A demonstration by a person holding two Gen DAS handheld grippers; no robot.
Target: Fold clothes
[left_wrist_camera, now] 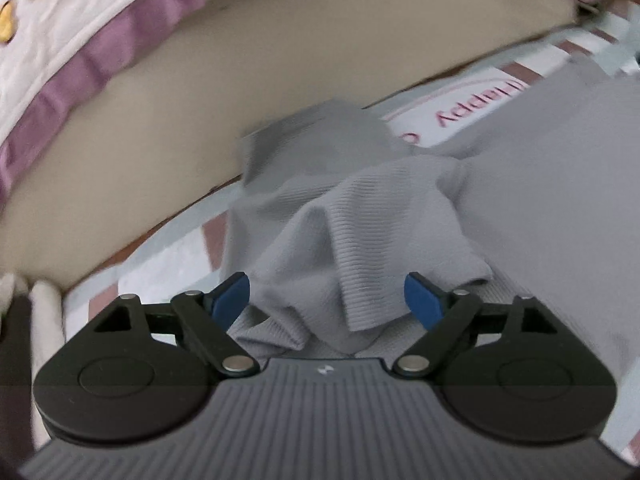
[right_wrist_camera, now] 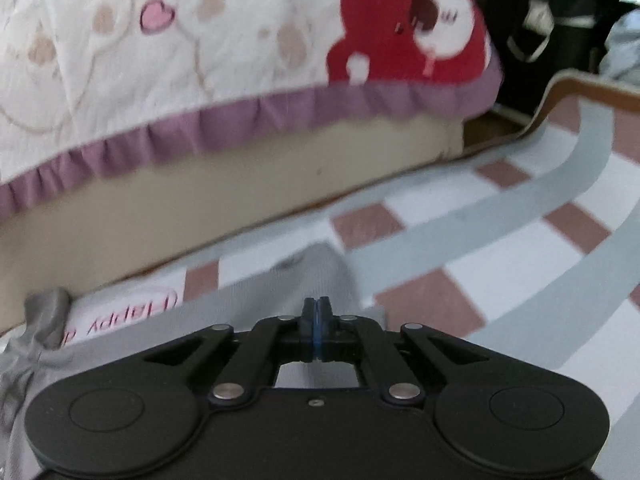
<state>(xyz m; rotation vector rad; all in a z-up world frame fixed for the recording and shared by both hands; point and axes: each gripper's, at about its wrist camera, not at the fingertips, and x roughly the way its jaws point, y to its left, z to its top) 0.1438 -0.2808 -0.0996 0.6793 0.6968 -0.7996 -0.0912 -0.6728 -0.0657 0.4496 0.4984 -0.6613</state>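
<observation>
A grey ribbed knit garment (left_wrist_camera: 400,208) lies on a checked mat (left_wrist_camera: 168,276), bunched in folds in front of my left gripper (left_wrist_camera: 328,300). The left gripper is open, its blue pads (left_wrist_camera: 230,300) standing on either side of a crumpled sleeve or edge, not gripping it. In the right wrist view the same grey garment (right_wrist_camera: 312,280) lies under and ahead of my right gripper (right_wrist_camera: 316,312). The right gripper's jaws are shut; whether a fold of the cloth is pinched between the pads cannot be told.
A bed with a beige side panel (left_wrist_camera: 140,128) and a white quilt with purple frill (right_wrist_camera: 240,120) rises just beyond the mat. The mat (right_wrist_camera: 500,264) has pink squares, grey bands and a "Happy" print (left_wrist_camera: 460,116). Dark objects (right_wrist_camera: 560,20) stand at the far right.
</observation>
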